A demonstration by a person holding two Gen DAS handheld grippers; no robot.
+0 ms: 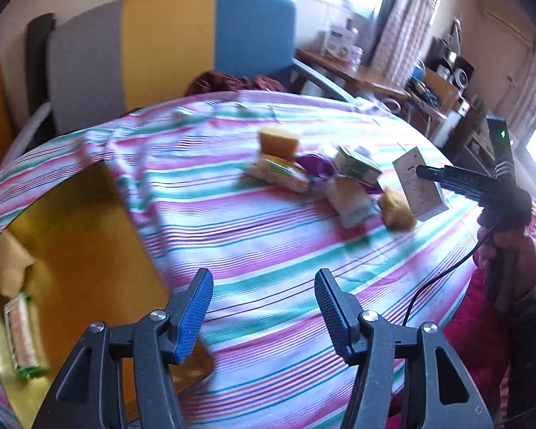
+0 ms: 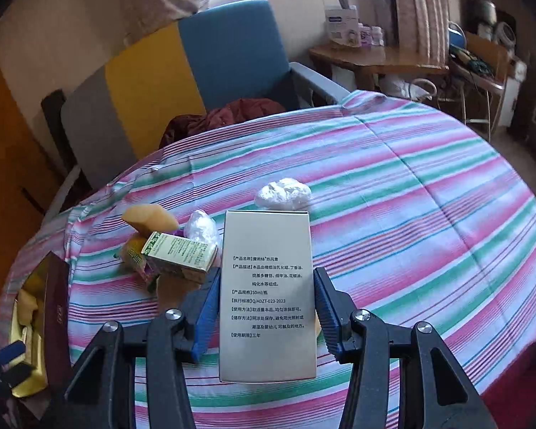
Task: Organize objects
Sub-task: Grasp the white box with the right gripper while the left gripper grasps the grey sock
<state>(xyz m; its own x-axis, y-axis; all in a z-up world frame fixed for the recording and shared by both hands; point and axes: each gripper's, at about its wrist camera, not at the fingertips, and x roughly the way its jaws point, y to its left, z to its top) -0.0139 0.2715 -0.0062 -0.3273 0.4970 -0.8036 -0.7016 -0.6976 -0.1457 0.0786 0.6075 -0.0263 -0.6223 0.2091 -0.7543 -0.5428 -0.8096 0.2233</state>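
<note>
Silver box is clamped by the right gripper; left gripper is held empty, released; box may be twisted loose if tilted.

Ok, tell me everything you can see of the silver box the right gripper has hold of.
The silver box is a tall rectangular carton, matte metallic card by the look of it, with rows of small black Chinese print on the facing panel. It looks closed and undented. The right gripper clamps it between its blue pads on the two narrow sides, about mid-height. In the left wrist view it hangs tilted above the striped cloth, clear of the other items.
</note>
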